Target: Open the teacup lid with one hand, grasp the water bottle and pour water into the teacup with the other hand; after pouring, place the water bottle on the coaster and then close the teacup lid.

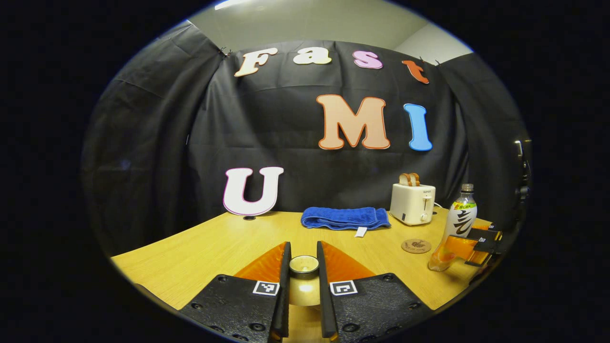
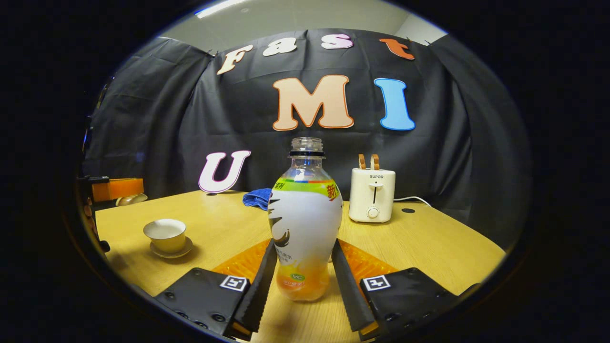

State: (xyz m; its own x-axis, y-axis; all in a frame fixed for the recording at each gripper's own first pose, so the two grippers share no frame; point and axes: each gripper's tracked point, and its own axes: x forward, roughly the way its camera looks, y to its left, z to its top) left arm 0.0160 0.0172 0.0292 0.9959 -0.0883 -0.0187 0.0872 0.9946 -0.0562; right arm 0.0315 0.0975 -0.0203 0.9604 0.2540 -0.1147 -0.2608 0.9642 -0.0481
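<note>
Water bottle (image 2: 305, 219), uncapped, upright on table (image 2: 429, 247), right gripper (image 2: 303, 274) jaws clamped on its lower body. Left gripper (image 1: 304, 281) jaws narrow, holding teacup lid (image 1: 304, 265). Open teacup (image 2: 165, 234) on saucer (image 2: 171, 251) at left. Coaster (image 1: 416, 246) beside bottle. Toaster (image 2: 371, 194) marked "SUPOR".

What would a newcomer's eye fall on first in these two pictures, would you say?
The water bottle comes first: large and central in the right gripper view, standing on the wooden table between the fingers of the right tool. Next comes the teacup lid, pinched in the left tool low in the left gripper view. Then the uncovered teacup on its saucer, toward the left in the right gripper view.
</note>
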